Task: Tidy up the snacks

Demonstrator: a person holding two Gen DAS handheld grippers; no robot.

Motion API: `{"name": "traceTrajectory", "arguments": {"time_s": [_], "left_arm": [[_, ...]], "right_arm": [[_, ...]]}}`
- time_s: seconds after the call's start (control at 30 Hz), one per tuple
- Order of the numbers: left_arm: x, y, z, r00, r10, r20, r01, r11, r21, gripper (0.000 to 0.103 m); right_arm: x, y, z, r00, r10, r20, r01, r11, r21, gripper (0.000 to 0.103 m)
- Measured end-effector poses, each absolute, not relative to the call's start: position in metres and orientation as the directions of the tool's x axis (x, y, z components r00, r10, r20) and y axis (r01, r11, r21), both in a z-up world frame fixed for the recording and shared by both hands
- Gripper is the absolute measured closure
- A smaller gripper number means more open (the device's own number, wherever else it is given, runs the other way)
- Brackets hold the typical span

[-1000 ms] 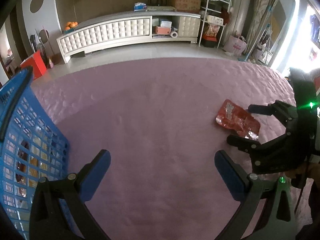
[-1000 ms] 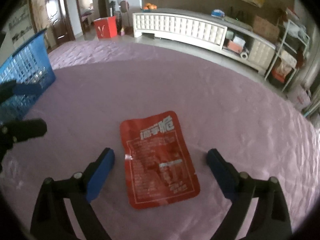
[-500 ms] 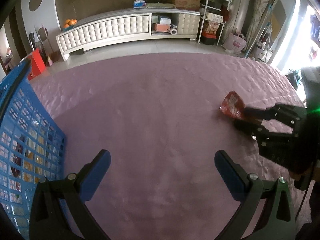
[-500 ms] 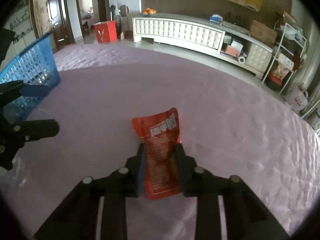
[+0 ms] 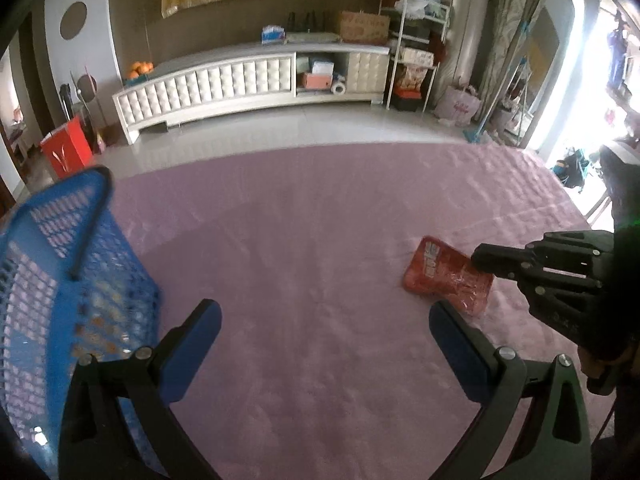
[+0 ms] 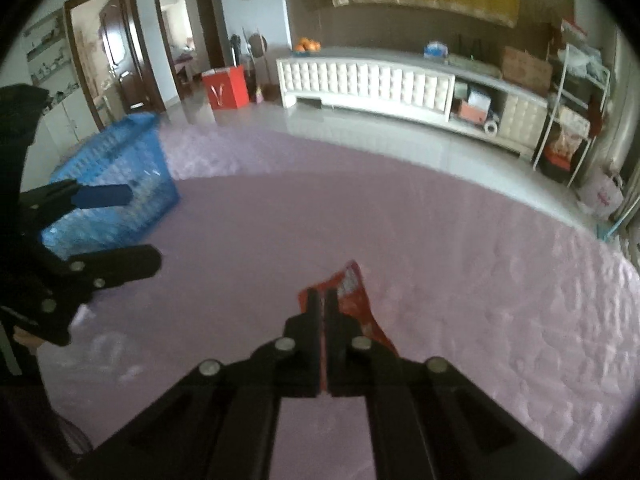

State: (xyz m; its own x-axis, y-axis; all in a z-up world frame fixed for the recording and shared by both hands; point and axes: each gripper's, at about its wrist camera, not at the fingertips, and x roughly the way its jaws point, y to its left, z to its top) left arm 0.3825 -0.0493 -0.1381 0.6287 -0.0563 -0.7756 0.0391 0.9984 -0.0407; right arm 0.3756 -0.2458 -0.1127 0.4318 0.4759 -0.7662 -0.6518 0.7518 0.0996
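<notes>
My right gripper (image 6: 323, 300) is shut on a red snack packet (image 6: 356, 292) and holds it above the pink bed cover (image 6: 440, 240). In the left wrist view the packet (image 5: 444, 276) hangs from the right gripper (image 5: 482, 262) at the right, lifted off the cover (image 5: 304, 240). My left gripper (image 5: 324, 324) is open and empty, its blue pads wide apart. A blue mesh basket (image 5: 60, 280) stands at the left next to it, with snacks dimly showing through the wall. The basket also shows in the right wrist view (image 6: 116, 184), far left, behind the left gripper (image 6: 116, 228).
A long white cabinet (image 5: 248, 80) runs along the far wall beyond the bed edge. A red paper bag (image 5: 66, 146) stands on the floor at the left. A metal shelf rack (image 5: 416, 52) and bags stand at the right.
My right gripper closed on the red packet and lifted it off the cover, then carried it leftward. The left gripper stayed open and the basket shifted nearer in its view.
</notes>
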Motion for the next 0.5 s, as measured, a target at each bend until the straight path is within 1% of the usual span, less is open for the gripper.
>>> {"name": "traceTrajectory", "arguments": {"time_s": [0.13, 0.23, 0.5], "left_arm": [[0.358, -0.043, -0.111, 0.661, -0.047, -0.749, 0.033, 0.999, -0.034, 0.000], [0.337, -0.034, -0.091, 0.682, -0.048, -0.729, 0.023, 0.999, -0.044, 0.000], [0.295, -0.014, -0.061, 0.720, -0.038, -0.693, -0.002, 0.998, -0.057, 0.000]], "right_arm": [[0.348, -0.236, -0.081, 0.459, 0.488, -0.742, -0.680, 0.731, 0.060, 0.100], [0.336, -0.230, -0.069, 0.469, 0.483, -0.739, -0.694, 0.719, 0.030, 0.100], [0.304, -0.221, -0.035, 0.491, 0.509, -0.707, -0.712, 0.702, 0.010, 0.100]]}}
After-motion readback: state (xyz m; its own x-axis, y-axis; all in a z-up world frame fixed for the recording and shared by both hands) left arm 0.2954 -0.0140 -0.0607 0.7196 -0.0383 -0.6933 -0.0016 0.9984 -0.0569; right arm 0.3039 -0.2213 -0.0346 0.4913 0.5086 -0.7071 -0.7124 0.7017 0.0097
